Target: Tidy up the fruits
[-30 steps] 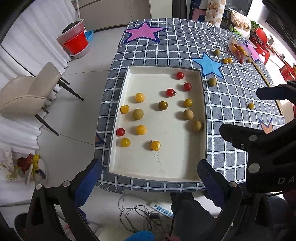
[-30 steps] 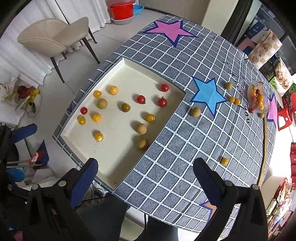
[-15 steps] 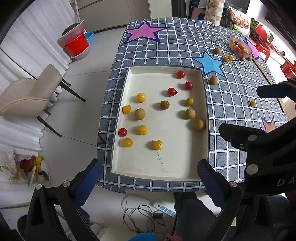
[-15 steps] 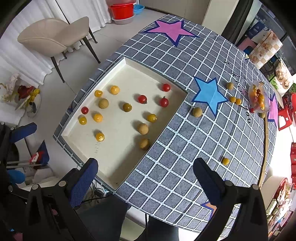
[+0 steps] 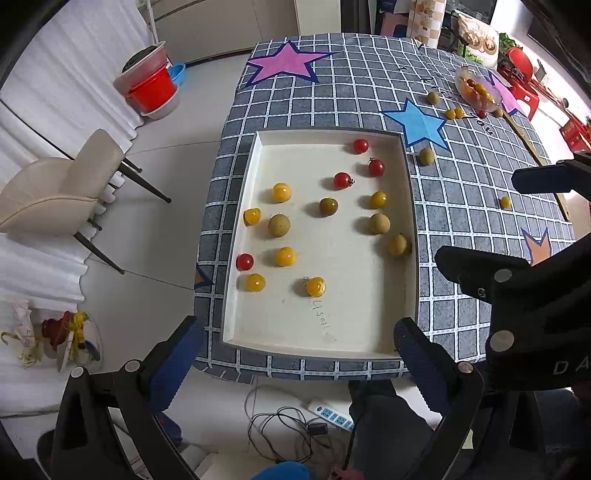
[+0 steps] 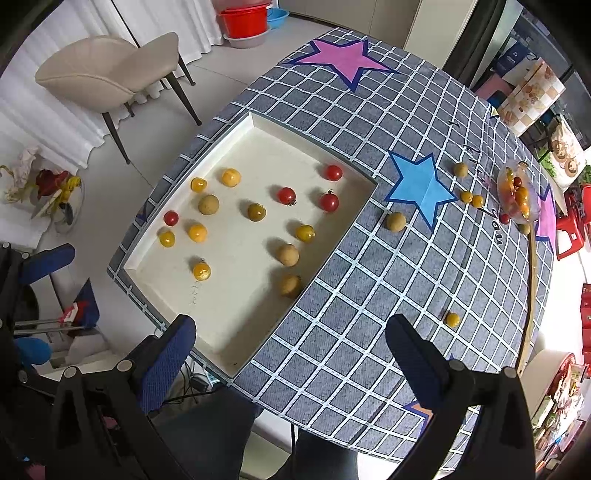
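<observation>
A cream tray [image 5: 243, 199] [image 6: 236, 140] lies on the checked tablecloth and holds several red, yellow and brownish small fruits, such as a red tomato [image 5: 342, 180] [image 6: 286, 195] and a yellow one [image 5: 315, 286] [image 6: 201, 270]. More fruits lie loose on the cloth: a brown one [image 5: 426, 156] [image 6: 396, 221] by the blue star and a yellow one [image 5: 504, 202] [image 6: 452, 319]. A clear bag of fruits [image 5: 476, 90] [image 6: 517, 195] sits at the far side. My left gripper [image 5: 295, 350] hangs open high above the tray's near edge. My right gripper [image 6: 291, 354] is open above the near table edge, empty.
A beige chair [image 5: 55, 192] [image 6: 110, 70] stands left of the table, red and blue basins [image 5: 151, 88] [image 6: 245, 18] beyond it. A power strip and cables [image 5: 325, 413] lie on the floor under the near edge. A pink star [image 6: 343, 61] marks the far cloth.
Both grippers have risen or pulled back slightly, so the table looks a little smaller and lower in view. Nothing on the table has moved.
</observation>
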Demonstrator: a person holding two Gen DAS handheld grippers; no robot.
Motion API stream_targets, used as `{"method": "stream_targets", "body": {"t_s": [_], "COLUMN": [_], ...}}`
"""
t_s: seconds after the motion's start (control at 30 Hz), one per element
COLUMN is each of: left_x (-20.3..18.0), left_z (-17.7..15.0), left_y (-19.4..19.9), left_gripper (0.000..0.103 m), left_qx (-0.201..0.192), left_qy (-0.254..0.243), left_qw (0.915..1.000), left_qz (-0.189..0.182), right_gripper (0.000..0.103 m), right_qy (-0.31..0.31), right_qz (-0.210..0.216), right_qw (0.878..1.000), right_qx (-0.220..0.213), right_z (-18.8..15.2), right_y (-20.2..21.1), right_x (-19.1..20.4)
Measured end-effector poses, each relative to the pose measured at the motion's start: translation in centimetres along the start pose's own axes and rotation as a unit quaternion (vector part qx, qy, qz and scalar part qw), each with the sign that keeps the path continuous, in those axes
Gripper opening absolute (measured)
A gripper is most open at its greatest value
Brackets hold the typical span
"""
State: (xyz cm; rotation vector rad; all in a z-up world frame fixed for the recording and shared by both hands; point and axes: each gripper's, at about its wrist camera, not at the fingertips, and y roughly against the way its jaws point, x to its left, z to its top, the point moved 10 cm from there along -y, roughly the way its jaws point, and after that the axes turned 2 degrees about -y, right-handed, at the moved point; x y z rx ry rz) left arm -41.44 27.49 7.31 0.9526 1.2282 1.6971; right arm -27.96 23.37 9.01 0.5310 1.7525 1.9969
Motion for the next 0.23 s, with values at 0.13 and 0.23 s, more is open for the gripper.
{"method": "stream_targets", "body": {"t_s": [0.13,0.23], "left_x": [-0.05,-0.14], "left_z": [-0.05,0.14], "left_y": [0.02,0.44], "left_gripper": [0.103,0.103], "left_qx": [-0.001,-0.015], "left_qy": [0.0,0.006], "left_qw": [1.0,0.9998], "left_qz": [-0.001,-0.012], "right_gripper": [0.102,0.102], "right_qy": [-0.001,-0.001], "right_qz": [0.0,0.002], "right_qw": [1.0,1.0], "right_qx": [0.001,0.002], "right_z": [0.01,-0.26], "right_y": [-0.01,-0.1], "right_x": [-0.05,0.24]}}
